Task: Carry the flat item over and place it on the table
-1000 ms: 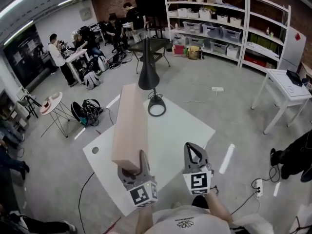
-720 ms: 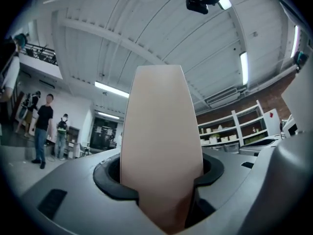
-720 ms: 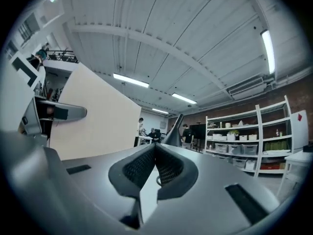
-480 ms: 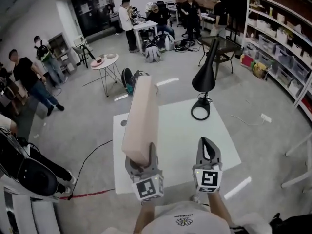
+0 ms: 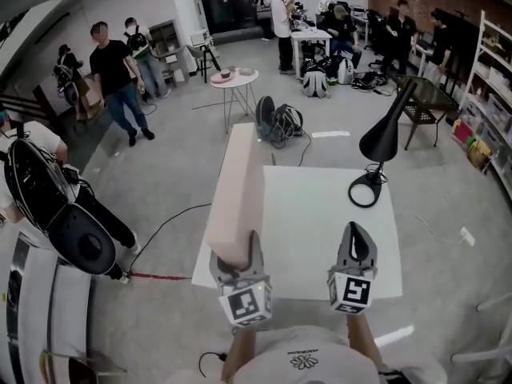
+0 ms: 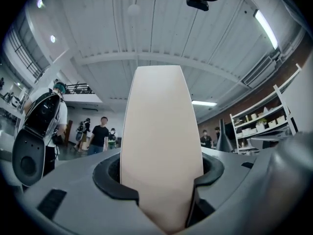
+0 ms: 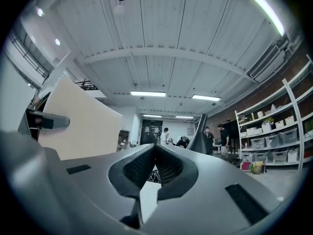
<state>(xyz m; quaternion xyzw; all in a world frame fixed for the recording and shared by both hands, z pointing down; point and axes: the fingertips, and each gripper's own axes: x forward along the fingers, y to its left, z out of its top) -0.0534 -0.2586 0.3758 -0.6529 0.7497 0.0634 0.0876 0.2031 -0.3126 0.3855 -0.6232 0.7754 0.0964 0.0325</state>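
Pinching the near end of a long pale board (image 5: 238, 186) between the jaws of the left gripper (image 5: 238, 256), slanting it over the left edge of the white worktop (image 5: 320, 222), seemingly clear of the surface. Holding the right gripper (image 5: 356, 238) alongside, jaws pressed together, empty.

- left gripper (image 5: 237, 251): near left, pointing away to far side, about level, jaws clamped on near end of board (image 5: 240, 178)
- right gripper (image 5: 356, 235): beside it at right, parallel, jaws closed together, nothing between
- forearms (image 5: 240, 352) reach in from near edge
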